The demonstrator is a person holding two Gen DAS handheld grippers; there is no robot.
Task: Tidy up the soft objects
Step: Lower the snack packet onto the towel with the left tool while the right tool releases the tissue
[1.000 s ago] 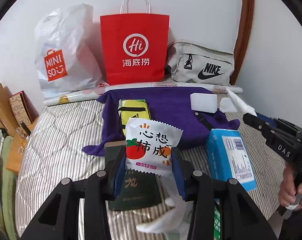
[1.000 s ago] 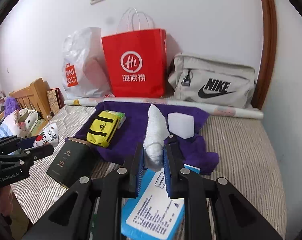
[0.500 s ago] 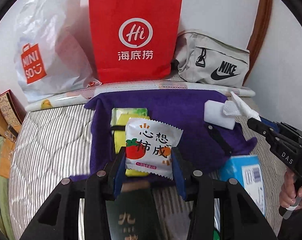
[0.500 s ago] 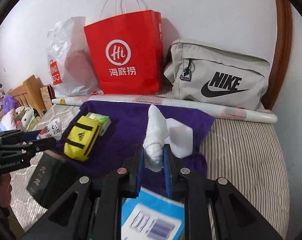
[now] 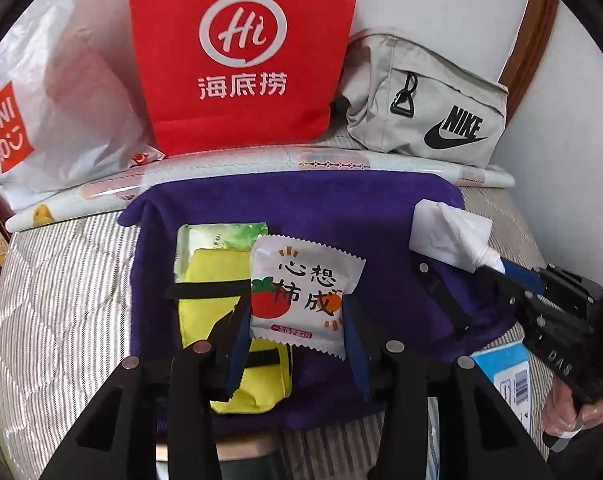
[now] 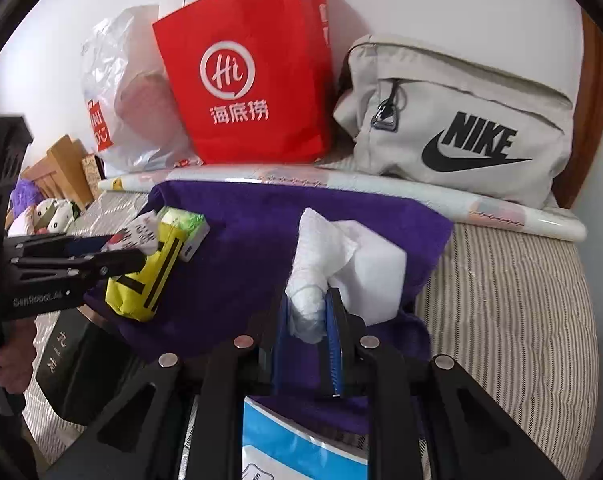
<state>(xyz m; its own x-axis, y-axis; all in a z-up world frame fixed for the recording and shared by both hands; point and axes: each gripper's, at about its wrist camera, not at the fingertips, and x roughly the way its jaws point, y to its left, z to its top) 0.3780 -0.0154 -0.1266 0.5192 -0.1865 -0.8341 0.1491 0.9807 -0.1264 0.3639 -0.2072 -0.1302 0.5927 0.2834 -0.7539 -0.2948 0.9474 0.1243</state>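
My left tongs (image 5: 297, 320) clamped a snack packet (image 5: 301, 292); my right tongs (image 6: 307, 320) pinched a rolled white cloth (image 6: 313, 256). The red paper bag's (image 6: 253, 76) contents stayed hidden.

We see a striped bed (image 6: 509, 300) carrying a purple towel (image 6: 241, 248), a red paper bag (image 6: 245, 72), a grey Nike bag (image 6: 461, 120) and a white plastic bag (image 5: 57, 92).

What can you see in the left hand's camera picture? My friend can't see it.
The left tool holds a white snack packet above a purple towel and a yellow pouch. Behind stand a red bag and a grey bag.
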